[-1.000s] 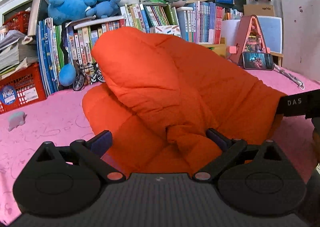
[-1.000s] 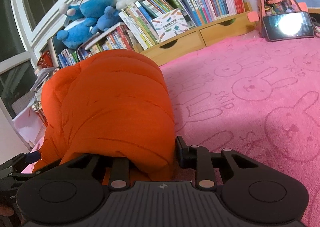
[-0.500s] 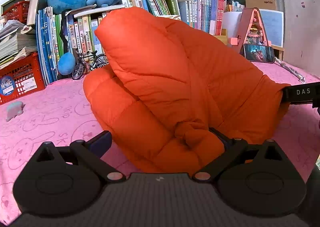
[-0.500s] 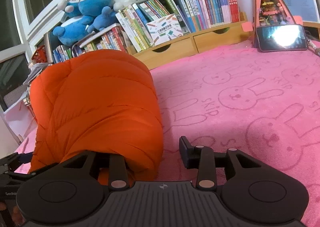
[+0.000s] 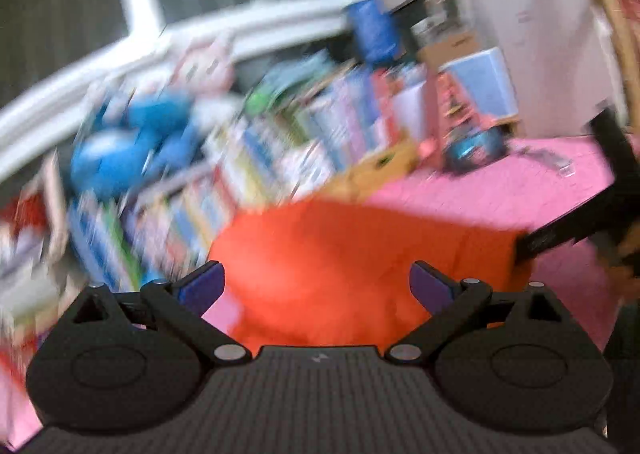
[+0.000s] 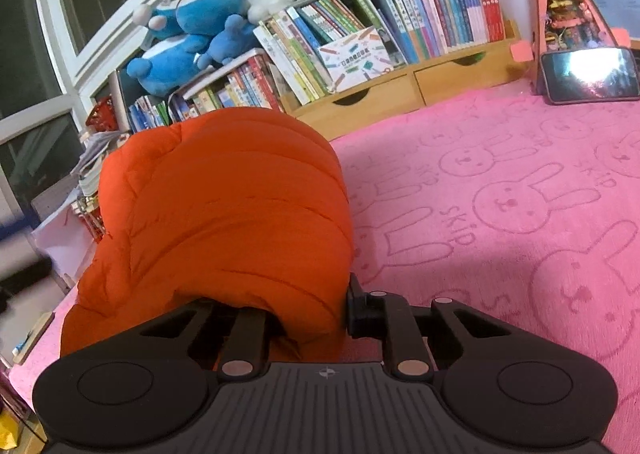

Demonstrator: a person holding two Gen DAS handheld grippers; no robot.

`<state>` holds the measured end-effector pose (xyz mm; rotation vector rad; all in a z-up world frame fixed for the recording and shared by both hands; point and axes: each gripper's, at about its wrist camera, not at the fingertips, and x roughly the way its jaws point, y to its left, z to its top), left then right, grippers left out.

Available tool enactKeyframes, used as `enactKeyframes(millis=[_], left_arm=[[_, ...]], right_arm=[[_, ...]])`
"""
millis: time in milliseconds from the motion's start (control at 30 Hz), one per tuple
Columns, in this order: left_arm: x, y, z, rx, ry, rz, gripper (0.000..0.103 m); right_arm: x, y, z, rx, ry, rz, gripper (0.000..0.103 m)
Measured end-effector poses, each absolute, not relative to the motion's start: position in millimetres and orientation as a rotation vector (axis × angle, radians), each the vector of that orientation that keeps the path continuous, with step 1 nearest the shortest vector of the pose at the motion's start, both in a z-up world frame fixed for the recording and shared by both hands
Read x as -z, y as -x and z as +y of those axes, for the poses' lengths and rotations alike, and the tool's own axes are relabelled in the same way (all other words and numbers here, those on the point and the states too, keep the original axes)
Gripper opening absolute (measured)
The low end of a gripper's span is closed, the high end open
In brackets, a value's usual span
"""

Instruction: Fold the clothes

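One orange jacket (image 6: 224, 213), three plush toys (image 6: 192, 41), one phone (image 6: 588, 75)

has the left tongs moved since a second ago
Yes. The left tongs have lifted and rolled, open and clear of the orange jacket: the bookshelf now tilts, blurred, and the jacket sits lower in view.

Left wrist view: tilted, heavily motion-blurred, looking over own fingers (image 5: 200, 286) toward bookshelf (image 5: 280, 157) and window frame; orange jacket (image 5: 360, 262) close below, pink cloth (image 5: 500, 181) beyond. Right wrist view: sharp, angled slightly down from the near edge, jacket (image 6: 224, 213) bulking right at the lens on the left, pink cloth (image 6: 500, 193) stretching right to the far bookshelf (image 6: 400, 33). Shared: jacket, pink cloth, bookshelf, blue plush toys (image 6: 188, 37), phone (image 6: 588, 73).
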<state>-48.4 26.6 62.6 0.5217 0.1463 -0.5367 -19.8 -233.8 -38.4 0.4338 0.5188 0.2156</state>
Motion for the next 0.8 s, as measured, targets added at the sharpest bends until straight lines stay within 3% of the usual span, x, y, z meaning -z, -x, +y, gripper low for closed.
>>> enactKeyframes(millis=[233, 500, 533, 600, 700, 800], left_arm=[[-21.7, 63.5, -42.7, 0.772, -0.767, 0.145, 0.100], [22.8, 40.9, -83.4, 0.686, -0.929, 0.146, 0.100], [26.9, 38.7, -85.7, 0.669, -0.961, 0.134, 0.097], [33.8, 37.7, -84.5, 0.616, -1.041, 0.086, 0.069], [41.3, 36.0, -79.7, 0.566, -1.119, 0.042, 0.047], [46.0, 38.2, -71.1, 0.545, -1.199, 0.027, 0.044]], right_arm=[[33.6, 10.1, -242.2, -0.230, -0.499, 0.563, 0.020], [32.6, 5.8, -253.8, -0.265, -0.624, 0.604, 0.020], [32.1, 5.4, -255.2, -0.268, -0.639, 0.607, 0.020], [30.9, 4.4, -257.5, -0.272, -0.667, 0.613, 0.020], [30.9, 3.9, -259.8, -0.276, -0.716, 0.619, 0.020], [32.5, 5.1, -260.2, -0.275, -0.761, 0.619, 0.020]])
